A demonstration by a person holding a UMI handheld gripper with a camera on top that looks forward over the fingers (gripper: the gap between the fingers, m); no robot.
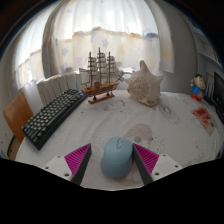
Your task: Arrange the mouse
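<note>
A pale blue mouse (pixel 118 156) lies on the white table (pixel 170 130) between my gripper's (pixel 113 160) fingers. The right pink pad (pixel 145 160) is close against the mouse's side. The left pink pad (pixel 79 158) stands off from it with a strip of table showing between them. The gripper is open, and the mouse rests on the table top. The mouse's rear end is hidden below the fingers.
A dark keyboard (pixel 54 116) lies at the left, running away from me. Beyond the fingers stand a wooden model ship (pixel 101 76) and a large seashell (pixel 146 84). Small coloured items (pixel 203 116) sit at the far right. Curtains (pixel 110 35) hang behind.
</note>
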